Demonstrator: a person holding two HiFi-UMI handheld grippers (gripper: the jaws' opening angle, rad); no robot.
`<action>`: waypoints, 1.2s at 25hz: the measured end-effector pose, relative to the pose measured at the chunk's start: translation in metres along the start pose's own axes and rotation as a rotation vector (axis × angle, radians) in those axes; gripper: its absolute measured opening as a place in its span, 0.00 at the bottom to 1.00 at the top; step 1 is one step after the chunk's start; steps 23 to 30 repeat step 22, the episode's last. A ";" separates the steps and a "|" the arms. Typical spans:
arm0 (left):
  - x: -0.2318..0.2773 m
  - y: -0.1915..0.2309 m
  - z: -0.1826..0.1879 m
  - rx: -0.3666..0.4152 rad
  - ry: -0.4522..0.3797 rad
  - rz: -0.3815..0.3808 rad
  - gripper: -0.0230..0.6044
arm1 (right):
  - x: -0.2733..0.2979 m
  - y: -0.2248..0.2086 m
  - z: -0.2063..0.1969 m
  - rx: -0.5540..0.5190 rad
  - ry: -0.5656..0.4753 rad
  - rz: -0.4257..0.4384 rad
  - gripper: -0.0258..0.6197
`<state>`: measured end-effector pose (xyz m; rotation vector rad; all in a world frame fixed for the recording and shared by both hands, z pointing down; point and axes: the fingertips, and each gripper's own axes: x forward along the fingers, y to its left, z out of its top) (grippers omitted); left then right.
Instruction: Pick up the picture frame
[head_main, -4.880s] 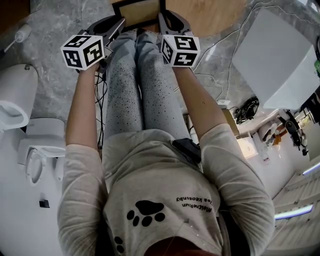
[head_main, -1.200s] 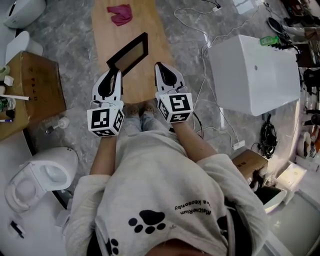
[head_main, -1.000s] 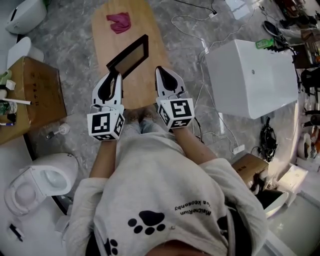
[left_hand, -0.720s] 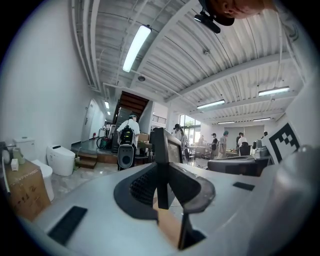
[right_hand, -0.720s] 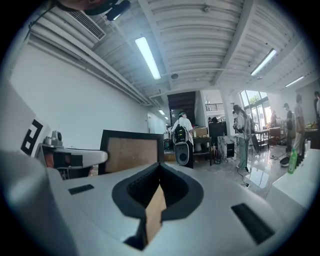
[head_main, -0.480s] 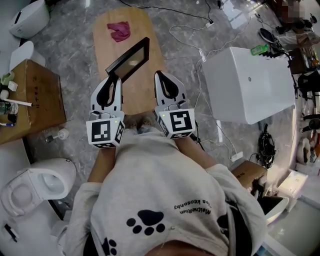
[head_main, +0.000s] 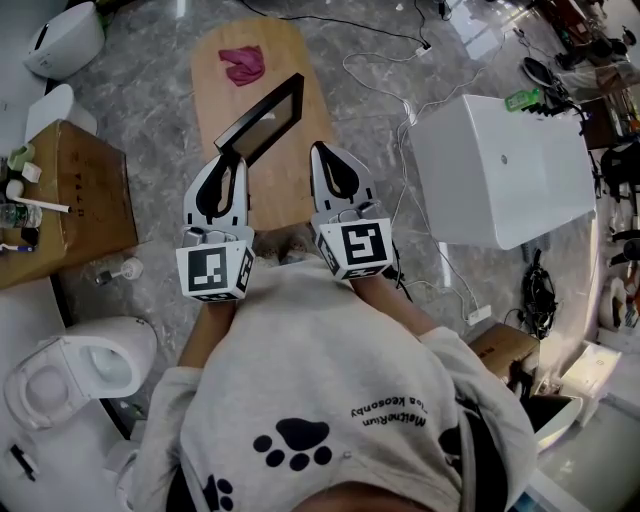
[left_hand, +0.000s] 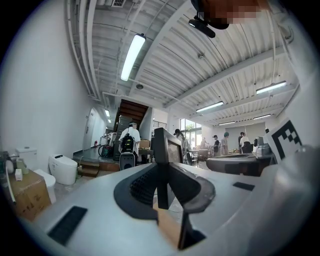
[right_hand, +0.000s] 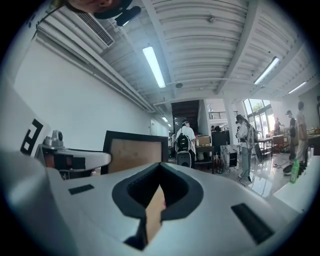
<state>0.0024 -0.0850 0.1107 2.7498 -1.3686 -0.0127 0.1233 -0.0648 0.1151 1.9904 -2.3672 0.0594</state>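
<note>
Frame (head_main: 262, 116) risen in left claw (head_main: 226, 162); gripped corner apparently hidden.

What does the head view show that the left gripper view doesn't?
Only the head view shows the pink cloth lying on the wooden table. Only the left gripper view shows the ceiling lights and people far off. Both show the picture frame clamped in the left hand-held gripper.
</note>
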 end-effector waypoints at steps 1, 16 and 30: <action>0.000 0.000 0.000 -0.001 0.001 -0.001 0.16 | 0.000 0.001 -0.001 0.004 0.002 0.004 0.05; -0.001 0.001 -0.007 -0.002 0.021 -0.003 0.16 | 0.002 0.008 -0.004 0.002 0.014 0.035 0.05; 0.004 0.005 -0.008 0.005 0.022 -0.005 0.15 | 0.007 0.010 0.000 -0.017 0.001 0.034 0.05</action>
